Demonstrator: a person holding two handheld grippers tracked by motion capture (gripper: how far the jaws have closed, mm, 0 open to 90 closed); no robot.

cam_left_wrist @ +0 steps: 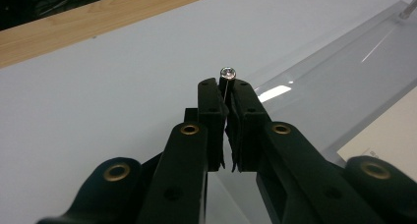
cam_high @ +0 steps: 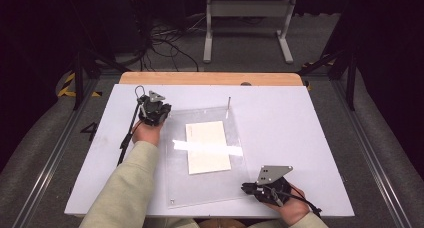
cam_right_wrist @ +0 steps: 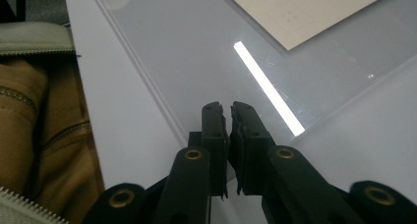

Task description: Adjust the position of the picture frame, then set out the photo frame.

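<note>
**Left gripper pinching a screw at the clear sheet's far-left corner**

Left gripper (cam_high: 156, 113) sits at the far-left corner of the clear plastic sheet (cam_high: 175, 183). Jaws pinched tight on a small screw (cam_left_wrist: 227, 73): the thin shank runs down between the pads and the shiny round head sticks out just past the tips. In the left gripper view the screw is held near the sheet's edge, over the white board (cam_left_wrist: 98, 101); cannot tell whether the screw touches anything below.

Right gripper (cam_high: 248, 187) is at the near-right corner of the sheet, well apart from the left one. Jaws pressed together with nothing between them. The right gripper view puts the tips over the plastic, just inside its edge; contact with the surface not clear.

A sheet of paper (cam_high: 207, 147) lies flat at the middle of the clear plastic, between the two grippers. Cannot tell if it is on top or underneath.

A second screw (cam_high: 228, 104) stands upright at the far-right corner of the sheet.

White board covers most of the wooden table (cam_high: 210, 78), whose far edge shows beyond it.
</note>
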